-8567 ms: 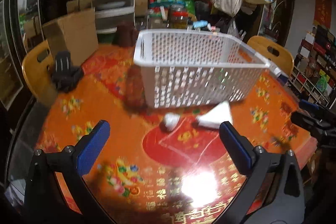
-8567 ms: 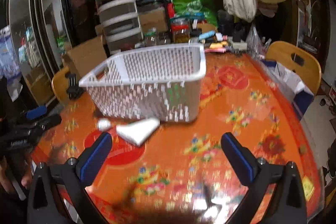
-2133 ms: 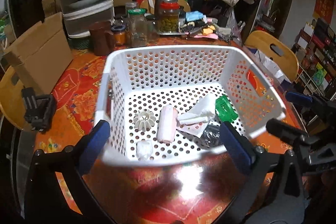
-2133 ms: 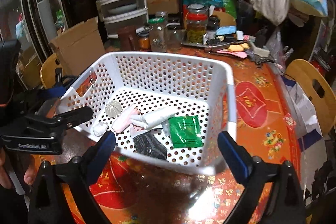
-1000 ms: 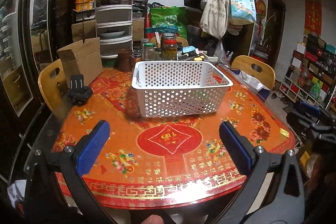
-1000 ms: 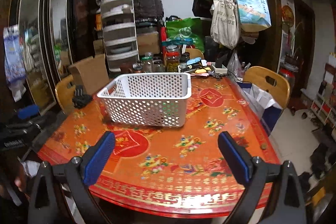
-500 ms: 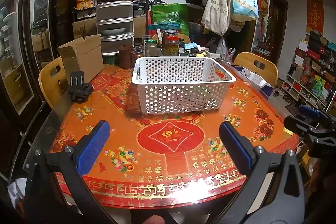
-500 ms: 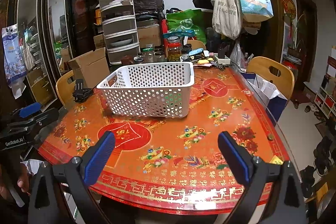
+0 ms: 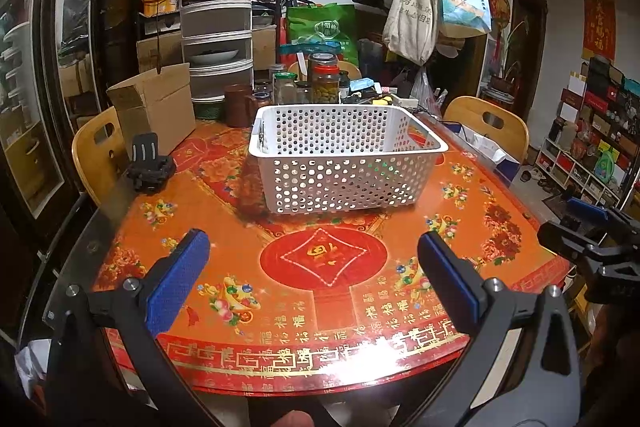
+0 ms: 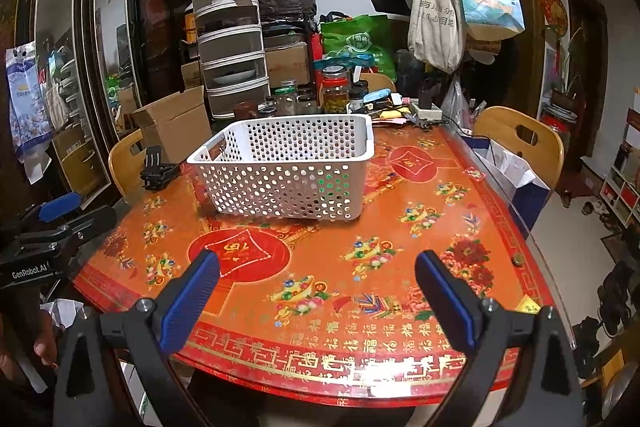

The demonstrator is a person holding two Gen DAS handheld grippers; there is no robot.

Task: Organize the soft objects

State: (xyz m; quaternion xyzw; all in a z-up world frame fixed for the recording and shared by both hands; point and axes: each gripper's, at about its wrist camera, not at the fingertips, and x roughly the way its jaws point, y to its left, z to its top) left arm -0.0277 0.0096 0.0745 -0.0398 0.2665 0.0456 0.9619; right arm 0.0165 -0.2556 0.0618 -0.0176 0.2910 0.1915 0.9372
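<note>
Now holding both grippers back from the near edge of the desk (image 9: 120,255): left gripper (image 9: 314,275) with blue pads wide apart and nothing between them, right gripper (image 10: 316,287) the same, spread wide and empty. Standing upright near the middle of the desk, well apart from both, a white perforated basket (image 9: 344,163); a bit of green visible through the holes of its near wall, contents otherwise hidden. Just left of the basket, near the desk edge, a small black clamp-like object (image 9: 150,169), and behind it an open cardboard box (image 9: 154,107). Behind the basket, crowded along the far side, several glass jars (image 9: 325,83) and a stack of plastic drawers (image 9: 216,27). Between grippers and basket only bare patterned surface. Wooden chairs (image 9: 98,151) at both sides. Hanging above, cloth tote bags (image 9: 412,15).
</note>
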